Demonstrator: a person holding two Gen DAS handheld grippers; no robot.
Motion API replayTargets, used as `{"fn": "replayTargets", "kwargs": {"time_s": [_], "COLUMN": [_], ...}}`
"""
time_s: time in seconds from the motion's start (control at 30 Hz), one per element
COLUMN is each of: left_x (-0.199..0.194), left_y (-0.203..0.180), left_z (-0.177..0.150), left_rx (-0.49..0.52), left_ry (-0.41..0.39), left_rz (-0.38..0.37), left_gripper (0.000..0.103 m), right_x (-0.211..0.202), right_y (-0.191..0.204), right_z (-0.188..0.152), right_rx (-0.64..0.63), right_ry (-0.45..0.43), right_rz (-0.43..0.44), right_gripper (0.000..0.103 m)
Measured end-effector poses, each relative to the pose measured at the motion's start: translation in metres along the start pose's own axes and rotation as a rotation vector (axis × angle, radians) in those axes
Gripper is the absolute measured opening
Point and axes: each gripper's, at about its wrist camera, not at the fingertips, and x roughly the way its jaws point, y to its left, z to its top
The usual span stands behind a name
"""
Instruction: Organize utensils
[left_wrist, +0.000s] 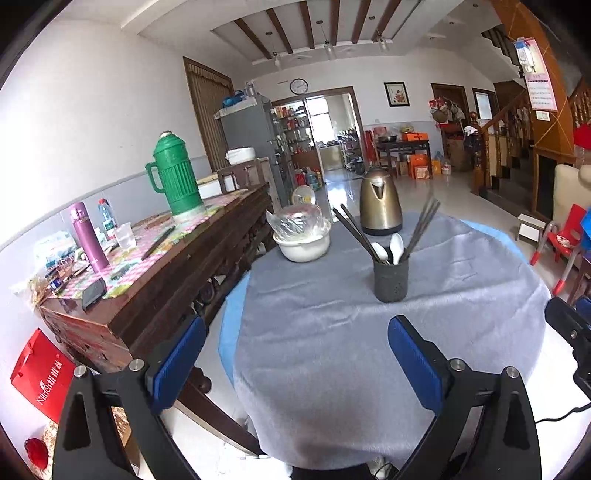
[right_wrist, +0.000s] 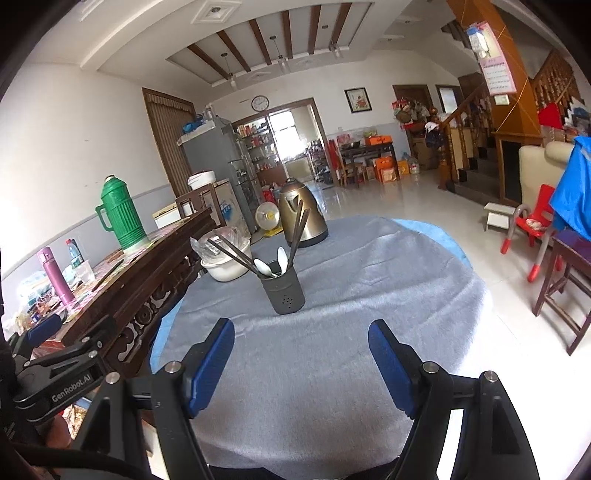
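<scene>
left gripper (left_wrist: 297, 341): spread wide, empty, hovering near side of utensil holder (left_wrist: 390, 280) | right gripper (right_wrist: 301, 343): spread wide, empty, same side | chopsticks (left_wrist: 356, 232), white spoons (left_wrist: 391, 247): upright inside holder | kettle (left_wrist: 380, 206): behind holder | bowl (left_wrist: 304, 245): left of holder

- Tabletop (left_wrist: 332, 332): plain grey cloth over a light blue under-layer.
- Utensil holder (left_wrist: 390, 280): dark grey; perforated dots show in the right wrist view (right_wrist: 287, 291).
- Chopsticks (left_wrist: 356, 232): dark brown.
- Spoons (left_wrist: 396, 245): white.
- Kettle (left_wrist: 380, 206): bronze-gold body, dark base.
- Bowl (left_wrist: 304, 247): cream-white.
- Thermos jug (left_wrist: 177, 177): green, vertically ribbed.
- Flask (left_wrist: 88, 240): purple.
- Sideboard (left_wrist: 166, 280): dark brown wood; top cover a pink-and-white check with coloured patches.
- Left gripper (left_wrist: 295, 362), right gripper (right_wrist: 301, 362): black frames; fingers (left_wrist: 415, 365) blue.
- Bag (left_wrist: 38, 376): red, white lettering.
</scene>
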Motion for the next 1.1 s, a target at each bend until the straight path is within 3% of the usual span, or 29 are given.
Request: {"fn": "replayTargets", "kwargs": {"time_s": [1.1], "left_x": [-0.007], "left_y": [-0.007], "left_z": [-0.015], "left_rx": [-0.061], "left_ry": [0.003], "left_rz": [-0.056], "left_gripper": [0.099], "right_x": [-0.010], "right_y": [-0.008], "right_z": [-0.007], "right_rx": [-0.010], "right_ry": [-0.029], "right_rz": [-0.010], "right_gripper": [0.078]}}
